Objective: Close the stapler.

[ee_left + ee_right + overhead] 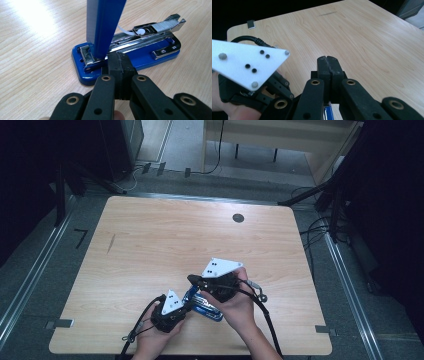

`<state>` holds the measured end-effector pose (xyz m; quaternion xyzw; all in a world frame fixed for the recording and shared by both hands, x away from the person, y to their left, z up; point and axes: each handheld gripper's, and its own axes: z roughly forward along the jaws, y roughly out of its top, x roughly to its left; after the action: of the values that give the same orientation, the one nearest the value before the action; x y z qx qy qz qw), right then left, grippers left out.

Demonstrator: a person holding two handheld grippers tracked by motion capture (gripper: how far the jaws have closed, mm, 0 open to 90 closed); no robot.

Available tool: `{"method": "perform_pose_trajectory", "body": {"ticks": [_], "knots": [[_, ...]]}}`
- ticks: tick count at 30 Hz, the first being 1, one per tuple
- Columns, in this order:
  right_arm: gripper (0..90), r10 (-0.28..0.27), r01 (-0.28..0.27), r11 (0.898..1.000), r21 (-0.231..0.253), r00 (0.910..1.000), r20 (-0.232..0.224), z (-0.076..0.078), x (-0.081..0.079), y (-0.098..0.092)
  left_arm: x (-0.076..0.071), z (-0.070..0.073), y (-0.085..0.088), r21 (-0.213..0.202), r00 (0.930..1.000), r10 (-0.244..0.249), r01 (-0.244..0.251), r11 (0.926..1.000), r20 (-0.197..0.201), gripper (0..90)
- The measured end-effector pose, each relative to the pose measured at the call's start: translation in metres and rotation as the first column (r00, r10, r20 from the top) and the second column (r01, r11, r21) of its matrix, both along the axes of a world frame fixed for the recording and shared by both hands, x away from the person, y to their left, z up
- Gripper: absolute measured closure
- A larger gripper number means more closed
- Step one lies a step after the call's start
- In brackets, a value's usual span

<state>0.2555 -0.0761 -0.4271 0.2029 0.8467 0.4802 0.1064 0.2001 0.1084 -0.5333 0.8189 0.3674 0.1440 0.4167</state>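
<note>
A blue stapler (130, 53) lies on the table (165, 235) near my edge, between my two hands. It is swung open: the blue lid (105, 22) stands upright from the hinge, and the base lies flat with its steel staple rail (152, 31) bared and a row of staples showing at the far end.

My left gripper (119, 60) has its jaws pressed together with nothing between them; the tips sit right at the hinge end of the stapler, at the foot of the lid, though I cannot tell whether they touch it. My right gripper (328, 65) is also pressed together and empty, hovering above the stapler and pointing out across the bare wood.

I judge the stapler to be stiff and fairly heavy for its size, all metal and hard plastic, so it won't give under a pinch. The painted lid looks smooth and may slip between rubber pads, and the upright lid will want to swing on its hinge if pushed. The loaded staples are the fragile part: a knock could break up or scatter the row. I would hold the base by its long sides to steady it, and take the lid across its narrow faces near the free end to close it.
</note>
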Motion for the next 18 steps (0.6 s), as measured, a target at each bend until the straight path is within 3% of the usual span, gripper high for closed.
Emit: {"method": "perform_pose_trajectory", "body": {"ticks": [18], "knots": [[90.0, -0.051, 0.052, 0.999, 0.007, 0.9974, -0.051, -0.024, -0.011, -0.040, -0.001, 0.000, 0.000, 0.021, 0.9999, -0.014, 0.014, 0.9997, -0.010, 90.0]]}}
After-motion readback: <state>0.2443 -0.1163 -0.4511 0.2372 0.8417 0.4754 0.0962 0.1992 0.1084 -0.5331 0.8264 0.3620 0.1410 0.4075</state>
